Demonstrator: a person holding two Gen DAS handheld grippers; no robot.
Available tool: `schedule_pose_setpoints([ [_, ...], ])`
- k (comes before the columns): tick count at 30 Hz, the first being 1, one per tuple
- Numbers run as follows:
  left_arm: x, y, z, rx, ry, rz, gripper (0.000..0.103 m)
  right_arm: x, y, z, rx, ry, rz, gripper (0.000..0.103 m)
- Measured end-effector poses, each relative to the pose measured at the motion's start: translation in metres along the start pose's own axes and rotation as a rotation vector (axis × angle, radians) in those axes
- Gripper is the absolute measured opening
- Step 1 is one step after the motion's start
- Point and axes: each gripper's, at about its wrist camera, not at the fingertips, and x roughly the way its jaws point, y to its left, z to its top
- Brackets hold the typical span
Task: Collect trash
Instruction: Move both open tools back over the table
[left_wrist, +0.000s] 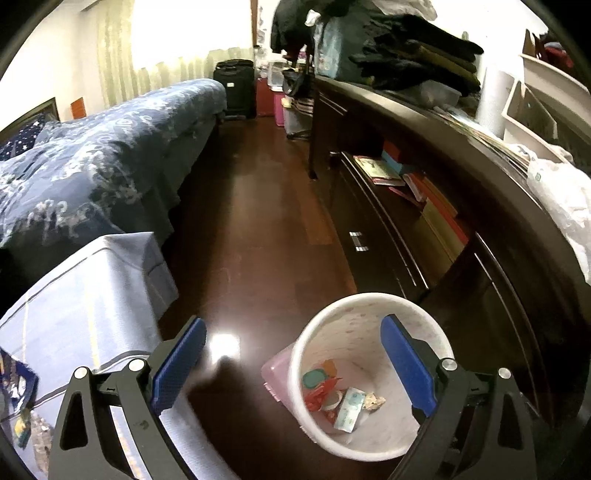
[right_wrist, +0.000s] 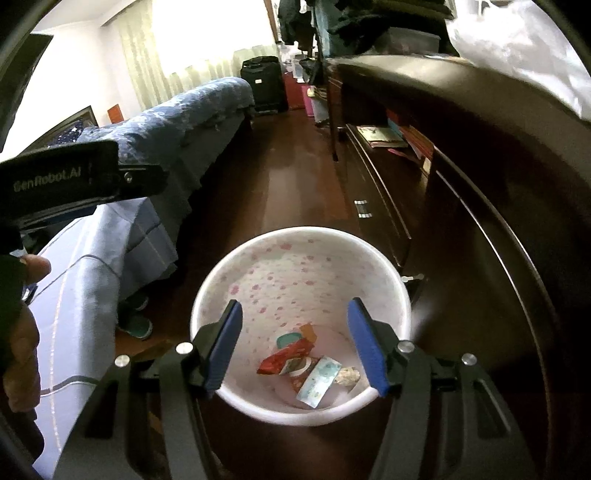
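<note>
A white trash bin (right_wrist: 218, 291) with pink speckles stands on the dark wood floor. Inside lie a red wrapper (right_wrist: 284, 360), a light blue packet (right_wrist: 319, 380), a teal lid (right_wrist: 290, 338) and a crumpled scrap (right_wrist: 349, 376). My right gripper (right_wrist: 295, 343) hovers open and empty above the bin's mouth. My left gripper (left_wrist: 293, 365) is open and empty, to the left of the bin (left_wrist: 317, 332), its right finger over the bin's rim. The left gripper's body also shows in the right wrist view (right_wrist: 66, 177) at upper left.
A pale blue covered box (left_wrist: 85, 295) stands left of the bin, with a bed (left_wrist: 92, 162) behind it. A dark cabinet (left_wrist: 443, 221) with books runs along the right. A pink container (left_wrist: 277, 373) sits beside the bin. A black suitcase (left_wrist: 234, 86) stands at the far end.
</note>
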Motion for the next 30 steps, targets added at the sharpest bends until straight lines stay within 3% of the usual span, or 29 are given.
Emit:
schedule_pose_setpoints([
  [6,-0.034,0.042,-0.012,-0.049,-0.038,0.055,0.095,-0.023,0.034,0.004,-0.054,-0.019,0.048,0.065],
  [19,-0.120,0.192,-0.069,-0.234,-0.112,0.337,0.097,-0.063,0.176,-0.007,-0.279,-0.030,0.251,0.070],
  [24,-0.140,0.255,-0.099,-0.344,-0.091,0.441,0.099,-0.072,0.228,-0.021,-0.376,-0.027,0.309,0.070],
  [30,-0.138,0.299,-0.124,-0.422,-0.048,0.501,0.099,-0.082,0.279,-0.037,-0.472,-0.023,0.369,0.070],
])
